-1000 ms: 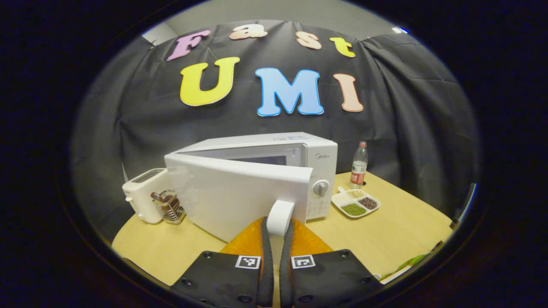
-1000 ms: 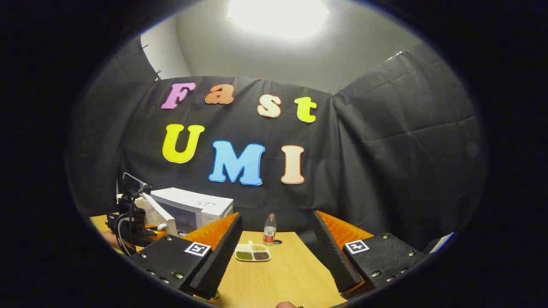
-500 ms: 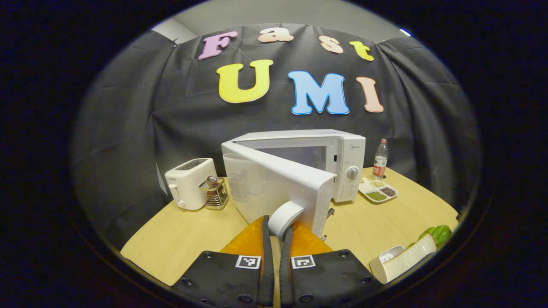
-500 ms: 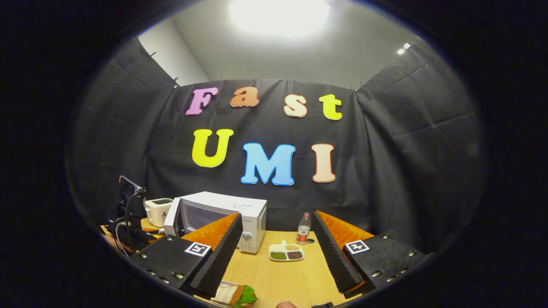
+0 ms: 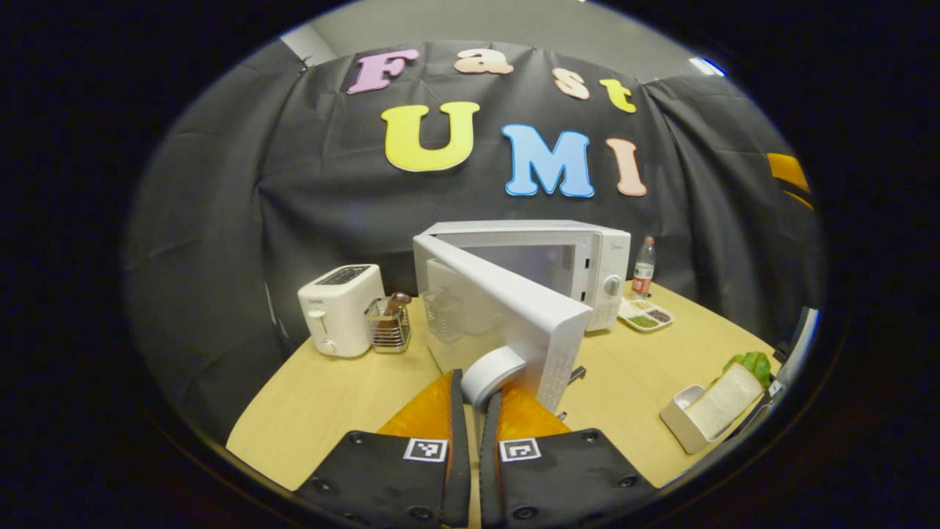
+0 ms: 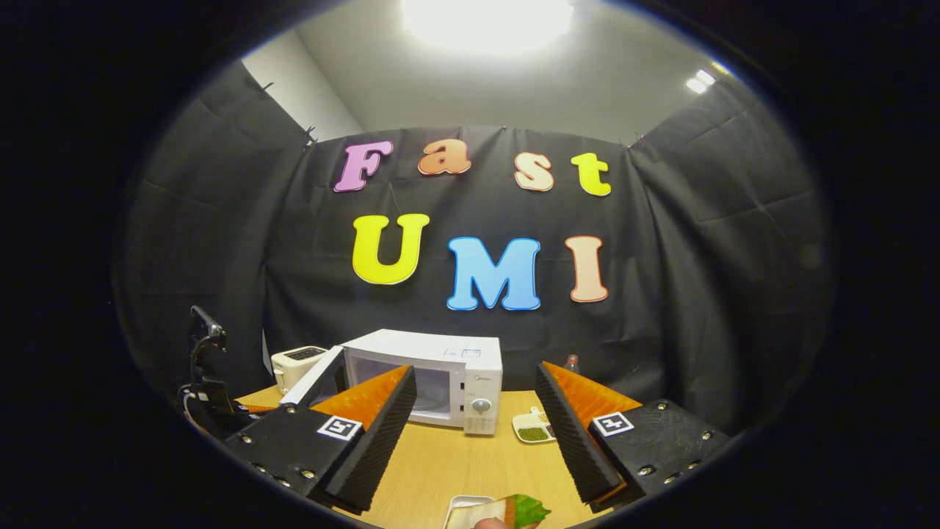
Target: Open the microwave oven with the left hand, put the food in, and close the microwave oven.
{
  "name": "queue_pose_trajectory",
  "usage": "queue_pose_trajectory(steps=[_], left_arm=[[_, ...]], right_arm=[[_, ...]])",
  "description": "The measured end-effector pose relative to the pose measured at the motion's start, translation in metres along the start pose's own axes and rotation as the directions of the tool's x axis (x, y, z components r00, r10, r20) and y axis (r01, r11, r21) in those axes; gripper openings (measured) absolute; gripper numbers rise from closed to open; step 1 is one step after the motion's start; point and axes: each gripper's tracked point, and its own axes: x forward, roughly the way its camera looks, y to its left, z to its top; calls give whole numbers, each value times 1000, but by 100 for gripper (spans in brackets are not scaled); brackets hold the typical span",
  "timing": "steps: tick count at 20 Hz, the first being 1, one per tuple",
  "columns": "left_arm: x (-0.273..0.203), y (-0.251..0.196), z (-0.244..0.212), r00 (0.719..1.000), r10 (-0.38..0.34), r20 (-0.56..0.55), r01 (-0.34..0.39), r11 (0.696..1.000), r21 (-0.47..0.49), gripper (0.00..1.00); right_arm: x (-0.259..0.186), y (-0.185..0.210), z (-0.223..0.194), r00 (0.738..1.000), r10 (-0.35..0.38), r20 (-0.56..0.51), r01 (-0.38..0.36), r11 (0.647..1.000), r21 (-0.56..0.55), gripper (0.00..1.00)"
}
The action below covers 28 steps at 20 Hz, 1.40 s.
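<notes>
Left claw [image 5: 474,400] is pinched on the handle [image 5: 493,371] of the microwave [image 5: 558,264] door [image 5: 507,316], both fingers pressed to it; that grip is what lets the hand swing the door on its hinge. The door stands well open, angled out from the microwave's front, and the cavity shows behind it. By my reading the opening step is nearly done.

Right claw [image 6: 476,430] hangs spread wide and empty, facing the microwave [image 6: 433,386] from well back, probably waiting to fetch the food. The sandwich [image 6: 507,512] in its white holder lies just under that claw at the near edge of the worktop [image 6: 470,470], well apart from the microwave. In the left gripper view the sandwich [image 5: 727,397] sits to the right of the microwave, nearer the viewer.

A toaster [image 5: 339,308] and a wire basket [image 5: 388,325] stand just left of the microwave. On its right sit a divided dish [image 5: 645,314] and, behind that, a bottle [image 5: 644,267]. The worktop [image 5: 323,397] is pale wood, smooth and bare in front of the microwave, so the food has a clear path in. Black cloth walls the booth, with a bright ceiling light [image 6: 488,15] above.
</notes>
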Motion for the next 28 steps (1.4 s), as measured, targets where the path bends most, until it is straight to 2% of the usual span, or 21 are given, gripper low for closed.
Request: queue_pose_trajectory(steps=[5,7,8,9,12,14,18,21,22,23,28], left_arm=[[-7,43,-4,1000,14,0,-14,1000,15,13],[-11,63,-9,1000,28,-11,-29,999,-26,16],[-16,69,-12,999,34,-19,-35,997,-65,14],[-16,76,-14,999,44,-24,-46,993,-107,19],[-35,88,-16,994,105,-7,-105,983,-149,21],[-52,96,-8,988,154,21,-149,977,-153,27],[-86,96,12,974,215,66,-203,967,-154,66],[-113,86,37,961,248,119,-234,965,-122,98],[-122,80,46,958,251,138,-236,965,-114,95],[-129,74,54,954,255,154,-240,964,-110,98],[-147,44,85,942,268,204,-249,962,-113,97]], right_arm=[[9,36,3,1000,-8,6,7,999,34,98],[12,43,3,1000,-5,2,5,1000,23,98],[14,45,4,1000,-1,0,1,1000,16,98],[15,46,4,1000,3,-4,-3,1000,11,98],[19,42,0,999,23,-33,-22,1000,16,98],[20,34,-6,997,34,-64,-33,999,17,98],[24,4,-28,988,27,-153,-23,999,28,98],[25,-18,-55,966,22,-257,-6,998,62,99],[24,-25,-64,956,24,-293,-1,997,78,99],[24,-30,-73,946,31,-323,2,995,99,99],[15,-54,-116,882,83,-465,1,984,177,99]])
